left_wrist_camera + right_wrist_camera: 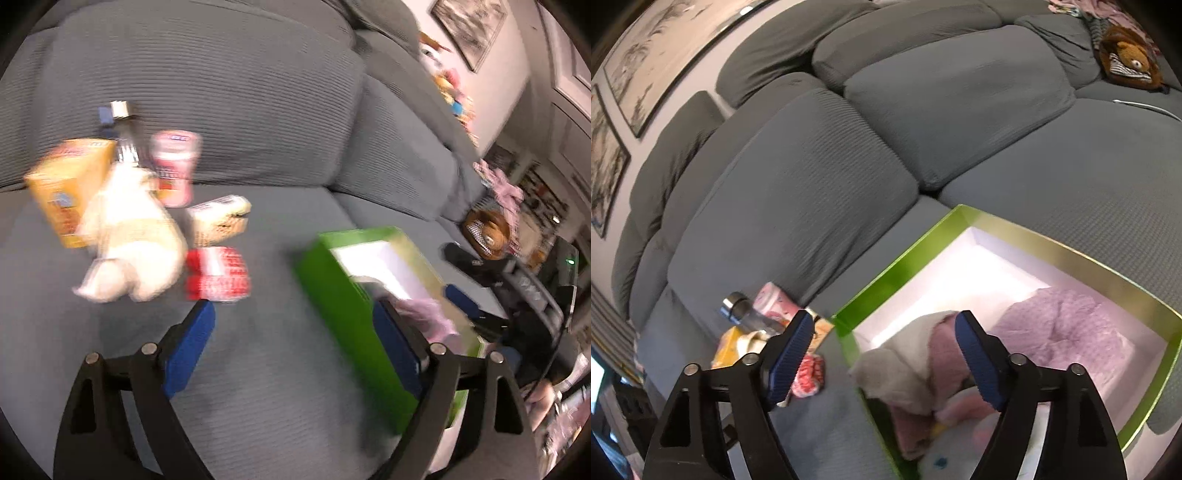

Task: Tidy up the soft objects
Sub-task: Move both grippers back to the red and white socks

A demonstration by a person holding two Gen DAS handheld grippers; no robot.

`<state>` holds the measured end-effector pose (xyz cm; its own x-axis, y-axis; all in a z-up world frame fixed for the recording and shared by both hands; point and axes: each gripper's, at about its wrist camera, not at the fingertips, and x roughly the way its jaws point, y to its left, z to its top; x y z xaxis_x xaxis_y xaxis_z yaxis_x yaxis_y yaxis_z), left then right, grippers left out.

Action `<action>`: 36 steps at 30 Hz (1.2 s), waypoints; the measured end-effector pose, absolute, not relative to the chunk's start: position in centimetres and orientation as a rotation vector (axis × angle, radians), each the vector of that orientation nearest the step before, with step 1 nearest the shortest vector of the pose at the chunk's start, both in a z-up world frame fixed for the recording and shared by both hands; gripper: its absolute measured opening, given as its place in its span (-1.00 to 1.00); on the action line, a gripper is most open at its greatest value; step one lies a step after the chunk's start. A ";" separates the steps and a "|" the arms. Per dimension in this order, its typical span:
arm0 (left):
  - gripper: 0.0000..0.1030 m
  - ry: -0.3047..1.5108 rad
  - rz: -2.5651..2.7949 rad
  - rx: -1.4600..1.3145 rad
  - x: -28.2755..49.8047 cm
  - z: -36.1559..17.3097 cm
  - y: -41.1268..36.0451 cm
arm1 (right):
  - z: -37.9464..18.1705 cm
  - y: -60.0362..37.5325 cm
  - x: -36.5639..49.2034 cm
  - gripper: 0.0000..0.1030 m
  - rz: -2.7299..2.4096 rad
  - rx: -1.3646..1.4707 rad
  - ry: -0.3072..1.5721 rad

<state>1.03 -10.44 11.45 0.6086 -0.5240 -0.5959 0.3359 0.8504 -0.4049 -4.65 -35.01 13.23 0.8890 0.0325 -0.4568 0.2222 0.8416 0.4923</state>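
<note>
A green box (332, 280) with a white inside stands on the grey sofa seat; it also shows in the right wrist view (897, 269). In it lie a lilac plush (1067, 325) and a grey-and-pink soft toy (923, 369) at its near corner. A white plush toy (129, 236) lies left on the seat among packages. My left gripper (291, 332) is open and empty above the seat, between the plush and the box. My right gripper (882, 339) is open and empty, over the box's near-left corner.
Around the white plush are a yellow carton (70, 188), a bottle (123, 136), a pink container (175, 170), a beige pack (221, 218) and a red-white pack (218, 275). Sofa back cushions (798, 206) rise behind. A brown teddy (1130, 59) lies far right.
</note>
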 end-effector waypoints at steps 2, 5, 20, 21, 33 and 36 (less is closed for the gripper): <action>0.79 0.770 -0.448 -0.271 0.6 11.2 -7.9 | 13.4 -34.3 -4.5 0.67 -0.084 0.557 0.471; 0.90 0.767 -0.379 -0.286 -0.1 10.7 -4.4 | 13.5 -33.0 -4.3 0.68 -0.044 0.541 0.475; 0.94 0.865 -0.104 -0.416 0.2 4.4 4.3 | 10.3 -21.5 0.7 0.68 0.021 0.300 0.664; 0.94 0.864 -0.090 -0.408 0.1 4.4 4.4 | 10.0 -20.6 1.1 0.68 0.027 0.282 0.675; 0.86 0.861 -0.050 -0.395 -0.1 4.8 5.5 | 8.7 -15.9 7.5 0.65 0.065 0.228 0.856; 0.83 0.875 -0.040 -0.398 0.0 4.7 5.6 | 6.8 -16.8 8.8 0.65 -0.019 0.202 0.863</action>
